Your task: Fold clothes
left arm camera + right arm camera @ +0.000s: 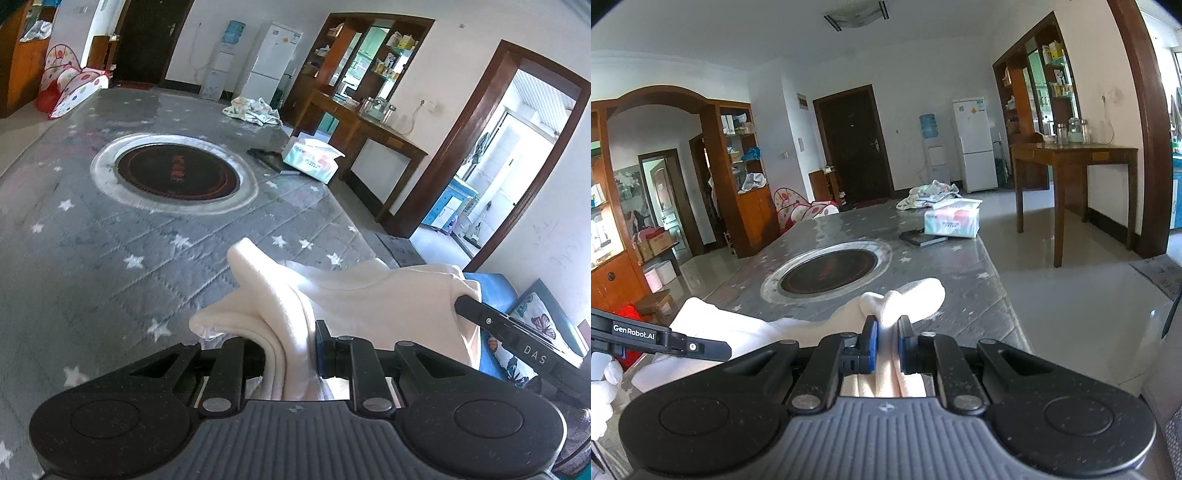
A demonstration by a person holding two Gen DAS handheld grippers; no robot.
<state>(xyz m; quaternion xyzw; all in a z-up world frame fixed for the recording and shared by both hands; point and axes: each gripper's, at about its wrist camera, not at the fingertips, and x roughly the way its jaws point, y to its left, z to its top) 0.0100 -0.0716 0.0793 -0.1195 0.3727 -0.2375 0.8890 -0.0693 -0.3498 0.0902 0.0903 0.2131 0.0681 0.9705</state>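
you had the white garment [369, 295] lifted just above the table [110, 258], left gripper [288, 343] and right gripper [886, 338] both clamped on bunched edges; next seemed to be spreading it flat.

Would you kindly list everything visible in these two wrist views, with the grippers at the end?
cream garment: one, held over the table's near edge
table: one, grey star-patterned cover
round cooktop: one, black, table centre
tissue pack: one, white-pink, far right of table
dark flat item: one, beside tissue pack
crumpled cloth: one, pale, far end
fridge: one, white, back wall
water dispenser: one, blue bottle
wooden side table: one, brown, right
left hand-held gripper: shut on garment
right hand-held gripper: shut on garment
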